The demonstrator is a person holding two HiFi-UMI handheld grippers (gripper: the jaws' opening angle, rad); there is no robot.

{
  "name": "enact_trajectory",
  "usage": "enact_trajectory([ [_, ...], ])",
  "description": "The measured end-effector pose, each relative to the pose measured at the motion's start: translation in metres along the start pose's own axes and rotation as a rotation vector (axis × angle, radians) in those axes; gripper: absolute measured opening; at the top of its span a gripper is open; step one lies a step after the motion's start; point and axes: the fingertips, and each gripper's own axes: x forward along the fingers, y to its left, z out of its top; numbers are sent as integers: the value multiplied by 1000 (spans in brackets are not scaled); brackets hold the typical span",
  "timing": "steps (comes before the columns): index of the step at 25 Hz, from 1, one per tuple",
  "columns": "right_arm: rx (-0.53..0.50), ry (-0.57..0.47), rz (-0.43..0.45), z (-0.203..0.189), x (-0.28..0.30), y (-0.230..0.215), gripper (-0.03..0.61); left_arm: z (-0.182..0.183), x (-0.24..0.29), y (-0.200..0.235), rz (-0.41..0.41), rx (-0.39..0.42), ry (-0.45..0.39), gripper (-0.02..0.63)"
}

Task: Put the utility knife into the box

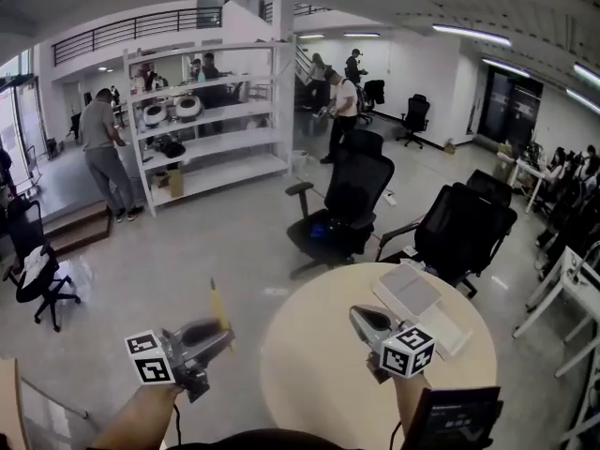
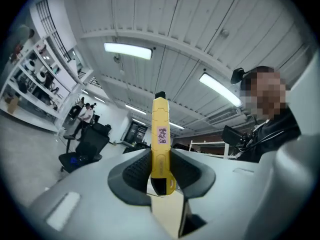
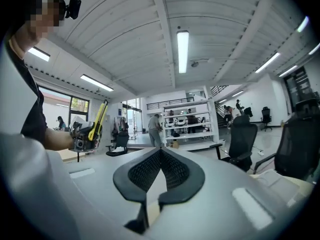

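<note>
The left hand-held gripper [image 2: 161, 156] has its jaws partly closed and clamped on the yellow utility knife [image 2: 160, 124]. The black ribbed pads press on both sides of the knife's lower body. The knife stands roughly upright out of the jaws, its dark-tipped end uppermost, and carries a small pink label [image 2: 162, 134] whose print is too small to read. In the head view this hand-held gripper sits just off the left edge of the bench, over the floor [image 1: 187, 251]. Its marker cube [image 1: 150, 356] is turned toward the camera.

The right hand-held gripper [image 3: 160, 151] has its jaws brought together, the pad tips touching, with nothing between them. In the head view it hangs above the round, pale bench [image 1: 319, 373].

A shallow white box [image 1: 410, 291] lies on the far right part of the bench, just beyond the right hand-held gripper and well apart from the knife. It has a second flat white piece beside it, toward the bench edge.

Behind the bench stand two black office chairs [image 1: 347, 204]. Farther back is a white shelving unit [image 1: 211, 111] with items on its shelves. Several people [image 1: 98, 153] stand around it.
</note>
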Motion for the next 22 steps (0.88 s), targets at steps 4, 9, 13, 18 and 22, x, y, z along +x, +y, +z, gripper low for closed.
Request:
enact_trajectory([
  [4,24,2,-151,-8,-16,-52,14,-16,70,41,-142,-40,67,110],
  [9,36,-7,-376,-3,-29,-103,14,-23,153,90,-362,-83,138,109],
  [13,68,-27,-580,8,-42,-117,14,-15,196,113,-560,-73,208,110],
  [18,93,-65,-763,24,-51,-101,14,3,225,123,-749,-77,250,110],
  [22,87,-48,-821,27,-71,-91,14,1,237,113,-809,-92,251,109],
])
